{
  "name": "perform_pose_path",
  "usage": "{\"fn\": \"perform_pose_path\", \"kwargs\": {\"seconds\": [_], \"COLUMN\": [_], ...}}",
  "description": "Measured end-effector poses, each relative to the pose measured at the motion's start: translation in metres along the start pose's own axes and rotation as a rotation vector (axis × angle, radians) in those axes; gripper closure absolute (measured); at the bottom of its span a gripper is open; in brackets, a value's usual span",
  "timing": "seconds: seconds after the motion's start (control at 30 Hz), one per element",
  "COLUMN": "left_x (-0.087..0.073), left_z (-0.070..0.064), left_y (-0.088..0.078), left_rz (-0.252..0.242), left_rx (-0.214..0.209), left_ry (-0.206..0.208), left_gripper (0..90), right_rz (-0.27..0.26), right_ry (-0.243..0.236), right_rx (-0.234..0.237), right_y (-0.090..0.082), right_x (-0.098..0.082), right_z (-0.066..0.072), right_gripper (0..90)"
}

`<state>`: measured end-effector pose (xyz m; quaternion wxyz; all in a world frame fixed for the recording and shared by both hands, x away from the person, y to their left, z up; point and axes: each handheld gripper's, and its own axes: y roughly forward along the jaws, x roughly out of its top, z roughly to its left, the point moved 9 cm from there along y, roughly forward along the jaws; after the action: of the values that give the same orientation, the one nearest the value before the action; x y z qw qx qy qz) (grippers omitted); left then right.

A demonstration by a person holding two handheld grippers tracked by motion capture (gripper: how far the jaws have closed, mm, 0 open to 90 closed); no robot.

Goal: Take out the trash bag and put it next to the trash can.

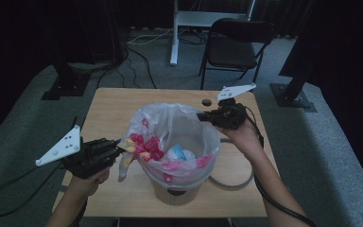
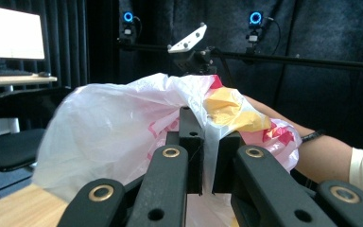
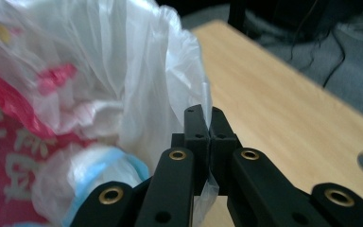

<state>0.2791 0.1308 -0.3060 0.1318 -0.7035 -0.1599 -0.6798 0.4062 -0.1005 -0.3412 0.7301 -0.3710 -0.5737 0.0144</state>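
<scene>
With both jaws clamped on opposite rims of the bag (image 1: 177,127) lining the bin (image 1: 175,191) — left gripper (image 1: 118,145), right gripper (image 1: 203,116) — likely mid-lift; next, raise evenly, keeping tension.

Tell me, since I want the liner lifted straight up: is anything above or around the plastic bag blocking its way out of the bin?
Nothing visible does. The left gripper and right gripper each pinch the plastic bag rim on opposite sides; above the bin is open space.

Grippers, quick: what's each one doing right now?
Left gripper: closed, pinching the plastic bag rim.
Right gripper: closed, pinching the bag's opposite edge.
</scene>
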Motion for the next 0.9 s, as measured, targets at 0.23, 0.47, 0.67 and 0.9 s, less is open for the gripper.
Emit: {"fn": "perform_pose_path", "kwargs": {"seconds": [0.23, 0.47, 0.67, 0.9], "left_x": [0.005, -0.007, -0.006, -0.002], "left_z": [0.009, 0.018, 0.016, 0.01], "left_y": [0.028, 0.064, 0.077, 0.083], "left_rz": [0.086, 0.192, 0.172, 0.15], "left_rx": [0.07, 0.125, 0.114, 0.074], "left_ry": [0.038, 0.025, 0.003, -0.025], "left_gripper": [86.3, 86.3, 86.2, 86.1], "right_rz": [-0.111, -0.197, -0.133, -0.102], "right_ry": [-0.023, -0.019, -0.061, -0.089], "right_rx": [0.2, 0.53, 0.53, 0.553], "right_y": [-0.014, -0.013, 0.002, 0.012], "right_x": [0.033, 0.035, 0.025, 0.023], "right_z": [0.033, 0.079, 0.095, 0.108], "right_gripper": [89.9, 89.8, 78.7, 38.8]}}
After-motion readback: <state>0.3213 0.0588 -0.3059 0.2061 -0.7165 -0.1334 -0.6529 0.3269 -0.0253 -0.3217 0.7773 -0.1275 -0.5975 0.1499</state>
